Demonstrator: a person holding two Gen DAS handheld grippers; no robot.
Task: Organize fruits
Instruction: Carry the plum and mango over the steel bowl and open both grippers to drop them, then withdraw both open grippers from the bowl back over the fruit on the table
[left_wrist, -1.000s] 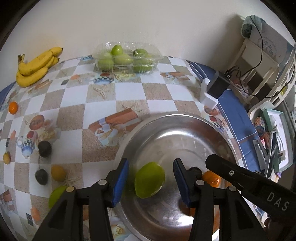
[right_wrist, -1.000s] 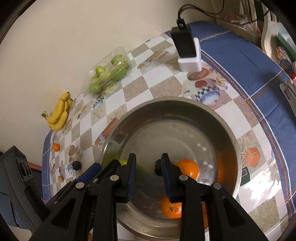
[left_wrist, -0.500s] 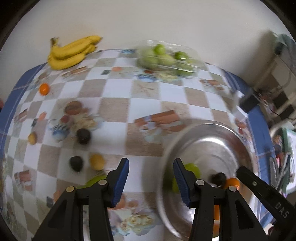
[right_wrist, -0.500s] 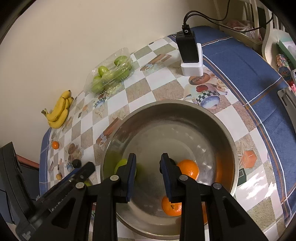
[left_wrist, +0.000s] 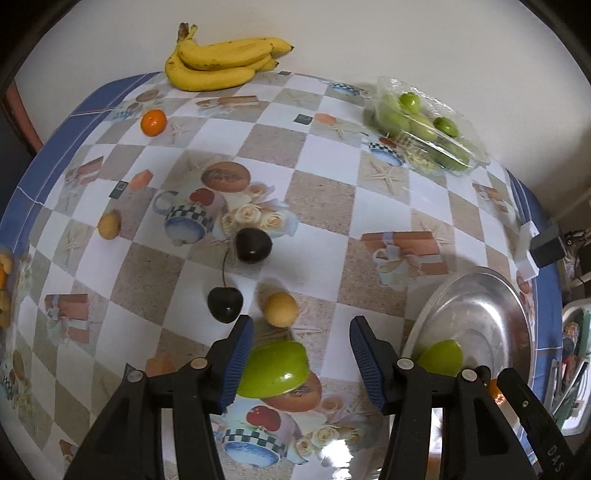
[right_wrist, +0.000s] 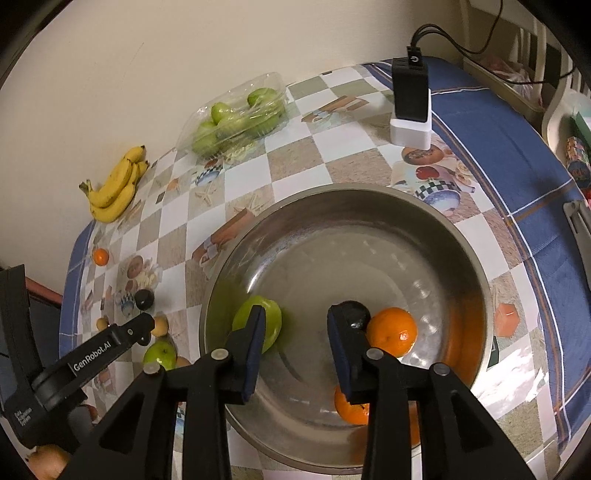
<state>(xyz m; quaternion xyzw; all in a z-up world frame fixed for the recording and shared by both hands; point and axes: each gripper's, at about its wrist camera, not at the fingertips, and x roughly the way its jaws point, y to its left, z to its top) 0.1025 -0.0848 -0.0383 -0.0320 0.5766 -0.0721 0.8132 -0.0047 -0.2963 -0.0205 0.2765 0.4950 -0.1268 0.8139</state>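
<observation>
The left tool (left_wrist: 301, 356) has just been opening; its jaws stand apart over a green apple (left_wrist: 275, 369) lying on the surface (left_wrist: 317, 206) between them, pads not pressing it. Just ahead lie a small yellow fruit (left_wrist: 281, 308) and a dark cherry (left_wrist: 224, 304). The right tool (right_wrist: 295, 350), jaws also just parting and empty, hangs over the metal bowl (right_wrist: 476, 266), a second green apple (right_wrist: 258, 323) beside its left pad, a dark fruit (right_wrist: 354, 314) and an orange (right_wrist: 393, 330) by its right
</observation>
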